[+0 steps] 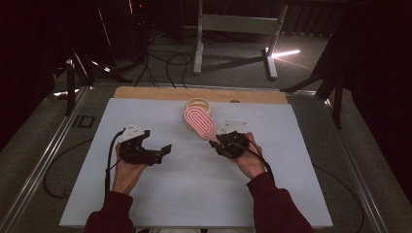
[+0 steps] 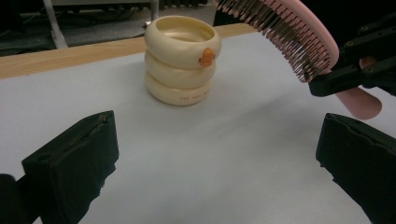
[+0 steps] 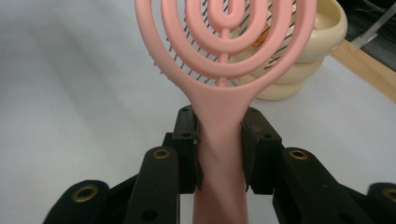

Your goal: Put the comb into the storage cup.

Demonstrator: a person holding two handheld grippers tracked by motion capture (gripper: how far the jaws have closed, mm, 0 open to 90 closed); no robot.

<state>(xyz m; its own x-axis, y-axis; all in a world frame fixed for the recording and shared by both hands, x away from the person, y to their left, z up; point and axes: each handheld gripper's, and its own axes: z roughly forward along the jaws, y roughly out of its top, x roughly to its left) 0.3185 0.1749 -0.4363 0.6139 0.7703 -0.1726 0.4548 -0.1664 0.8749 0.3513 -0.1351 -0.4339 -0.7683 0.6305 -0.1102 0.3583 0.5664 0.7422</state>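
A pink hairbrush [image 1: 199,122] with a spiral-patterned head is held above the white mat, its head reaching toward a cream ribbed cup [image 1: 198,106]. My right gripper [image 1: 217,141] is shut on the brush handle [image 3: 220,140], both pads pressing its sides. The cup [image 2: 180,58] looks like stacked rings with an orange duck mark and stands upright near the mat's far edge. The brush's bristles [image 2: 285,32] point down, above and right of the cup. My left gripper [image 1: 165,150] hovers open at the left of the mat, nothing between its fingers [image 2: 74,163].
A white mat [image 1: 194,194] covers the table, with a wooden strip [image 1: 145,92] along its far edge. Metal rails [image 1: 48,150] border the table. Cables and a stand's legs [image 1: 233,53] lie on the floor beyond.
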